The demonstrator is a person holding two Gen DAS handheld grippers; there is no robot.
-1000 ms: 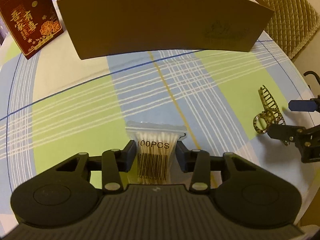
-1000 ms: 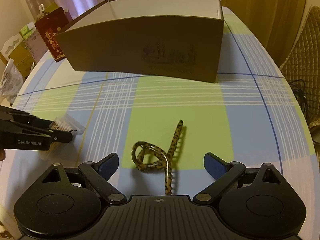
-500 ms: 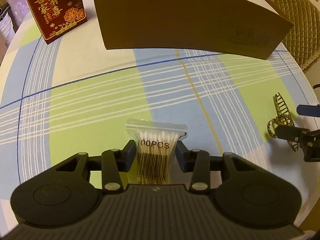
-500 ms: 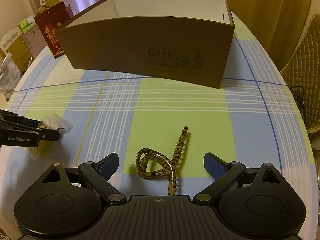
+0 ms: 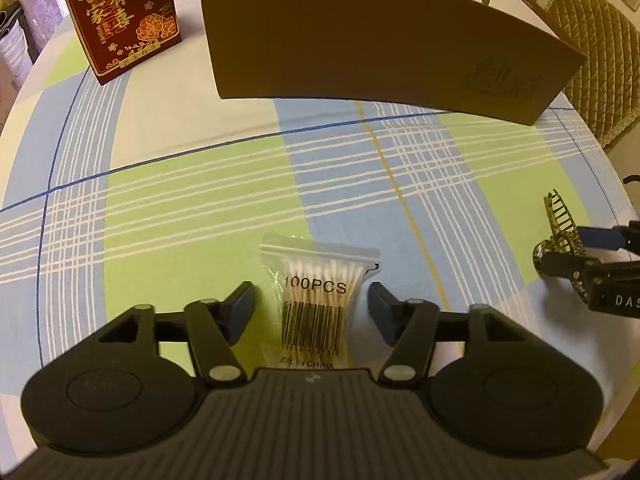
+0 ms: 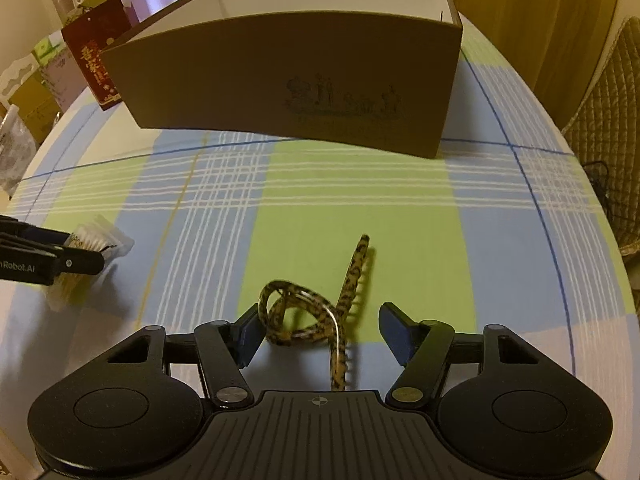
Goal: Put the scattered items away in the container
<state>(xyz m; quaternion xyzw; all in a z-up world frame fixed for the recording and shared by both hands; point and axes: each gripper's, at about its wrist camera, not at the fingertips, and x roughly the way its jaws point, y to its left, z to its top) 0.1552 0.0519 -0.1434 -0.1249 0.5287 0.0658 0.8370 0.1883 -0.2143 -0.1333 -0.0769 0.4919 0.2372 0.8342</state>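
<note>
**Both grippers poised over items, nothing lifted yet**

I am working two handheld grippers over a worktop [image 6: 360,200] covered in a blue, green and white checked cloth. The landmark is a large open brown cardboard box [image 6: 288,80], the container, standing at the far side of the worktop.

Nearer me than the box, on its left, my left gripper [image 5: 311,307] straddles a small clear plastic bag of cotton swabs [image 5: 316,300] printed "100PCS" with a barcode. Its jaws stand open, a gap on each side of the bag, holding nothing. The bag lies flat on the cloth.

In front of the box's right half, well short of it, my right gripper [image 6: 320,330] sits around a leopard-print plastic hair claw clip [image 6: 308,316]. Its jaws are wide apart; the left one is at or very near the clip's looped end, the right one clear of it. The clip rests on the cloth.

I judge this the grasping step. Next I need to close each pair of jaws squarely on its item, lift, and carry it over the box's rim.

A red carton with gold lettering [image 5: 120,16] stands left of the box.
</note>
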